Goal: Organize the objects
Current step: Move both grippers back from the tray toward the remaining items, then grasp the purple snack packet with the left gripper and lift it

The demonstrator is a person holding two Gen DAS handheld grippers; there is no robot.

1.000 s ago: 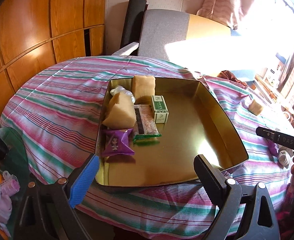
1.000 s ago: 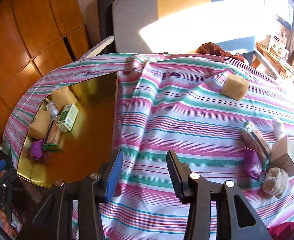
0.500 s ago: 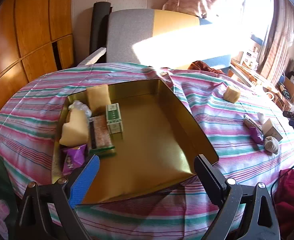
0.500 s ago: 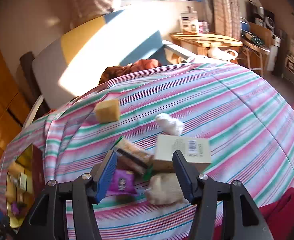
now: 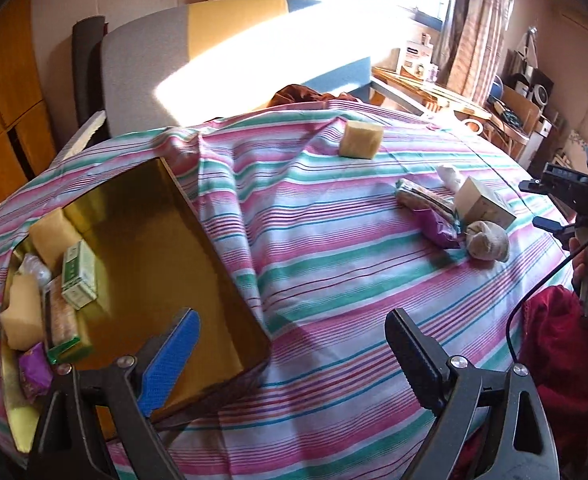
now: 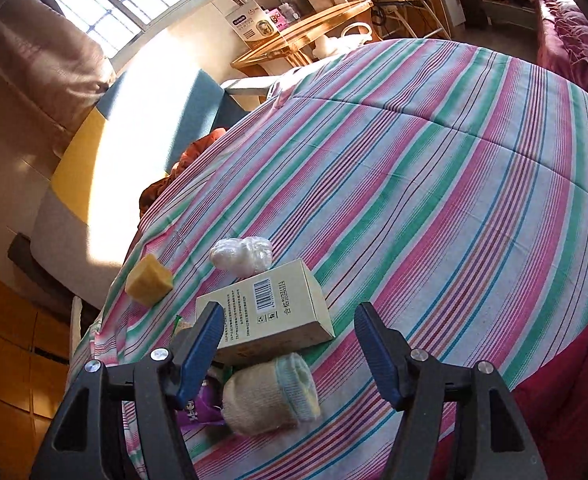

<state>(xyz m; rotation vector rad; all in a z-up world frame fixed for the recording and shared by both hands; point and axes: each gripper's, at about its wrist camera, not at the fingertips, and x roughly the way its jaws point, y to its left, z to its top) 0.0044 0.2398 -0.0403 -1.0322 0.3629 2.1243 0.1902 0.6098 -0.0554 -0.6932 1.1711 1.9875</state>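
Striped cloth (image 5: 334, 248) in pink, green and white covers the round worktop. On its left part sits a gold tin tray (image 5: 214, 248), and along the tray's left wall lie 2 yellow sponge blocks (image 5: 22, 312), a green and white carton (image 5: 79, 276), a long snack bar in a clear wrapper (image 5: 63, 320), a purple sachet (image 5: 34, 372) and a small clear-wrapped item (image 5: 34, 270).

Well apart from the tray, on the right part of the cloth, is a loose cluster: a beige box (image 6: 270, 312) lying flat with its barcode up, a rolled cream sock (image 6: 270, 396) touching the box's near edge, a purple packet (image 6: 194, 408) just beside the sock, a wrapped snack bar (image 5: 422, 200) against the packet, and a white crumpled plastic bundle (image 6: 242, 254) just behind the box. A third yellow sponge (image 6: 149, 280) rests alone, farther back.

Left claw (image 5: 290, 360) hangs over the cloth beside the tray's near corner, its jaws wide and easing inward, with nothing between them. Right claw (image 6: 286, 348) points down at the cluster, its jaws opening; the box's near edge and the sock show in the gap, but the pads press on neither. In the left wrist view a hand (image 5: 582, 256) is at the right edge, behind that claw's body.
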